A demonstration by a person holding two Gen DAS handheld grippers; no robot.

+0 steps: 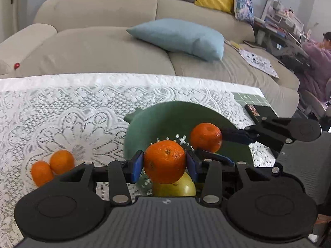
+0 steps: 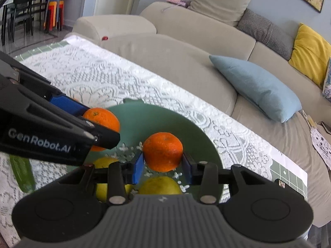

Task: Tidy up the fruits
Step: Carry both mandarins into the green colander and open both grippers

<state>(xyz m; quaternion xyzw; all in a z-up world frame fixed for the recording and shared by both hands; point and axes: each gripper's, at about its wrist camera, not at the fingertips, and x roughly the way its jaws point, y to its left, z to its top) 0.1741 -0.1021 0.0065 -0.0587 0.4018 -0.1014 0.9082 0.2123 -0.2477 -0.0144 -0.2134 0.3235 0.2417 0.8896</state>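
**Two tangerines held over green bowl**

The left gripper (image 1: 164,162), marked "GenRobot.AI", and the right gripper (image 2: 162,164) each clamp one tangerine (image 1: 164,161) (image 2: 162,152) above the bowl (image 1: 165,115), which holds yellow fruit (image 2: 159,185). Two more tangerines (image 1: 52,166) lie on the lace cloth (image 1: 62,107).

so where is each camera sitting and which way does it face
Left wrist: on the left gripper, looking along its fingers, down over the green bowl toward the sofa; its pads clamp an orange.
Right wrist: on the right gripper, facing the same bowl and sofa, clamping a second orange.
Shared: each view shows the other gripper, both oranges, the bowl, the blue pillow.
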